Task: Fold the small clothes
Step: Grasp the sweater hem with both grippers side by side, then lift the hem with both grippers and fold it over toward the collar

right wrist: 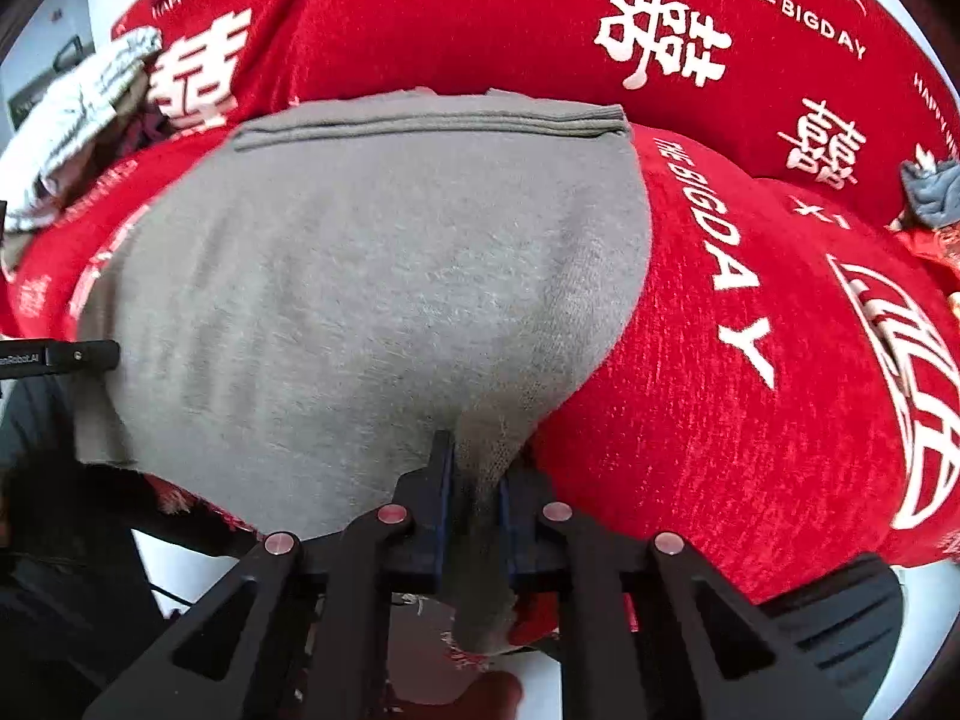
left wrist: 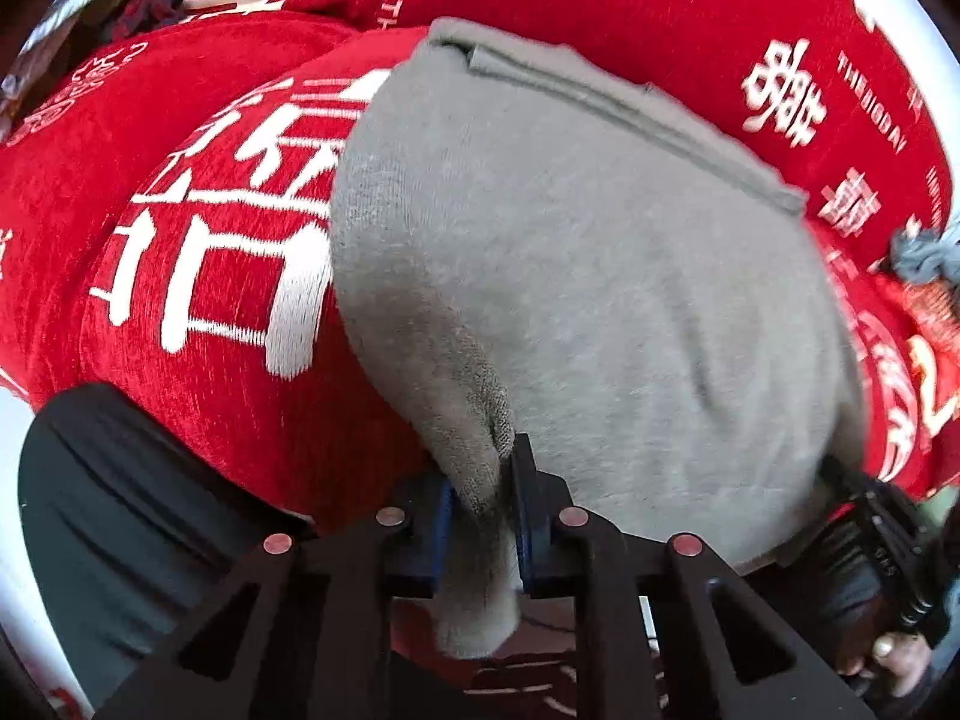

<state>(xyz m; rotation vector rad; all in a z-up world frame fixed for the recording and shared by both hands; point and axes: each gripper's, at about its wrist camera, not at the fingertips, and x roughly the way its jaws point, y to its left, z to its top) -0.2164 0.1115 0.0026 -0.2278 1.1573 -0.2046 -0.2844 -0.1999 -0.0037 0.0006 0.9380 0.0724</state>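
The soft grey knitted garment [left wrist: 570, 276] lies spread on the red velvety cloth with white lettering [left wrist: 210, 408], its hemmed edge at the far side. It looks light and limp, so I judge it will sag between holds; the near corners are the places to take it. My left gripper [left wrist: 480, 516] is clamped on the near left corner, fabric bunched between the blue pads. My right gripper [right wrist: 474, 504] is pinched on the near right corner. Both tongs sit low at the near edge, pointing forward across the garment.
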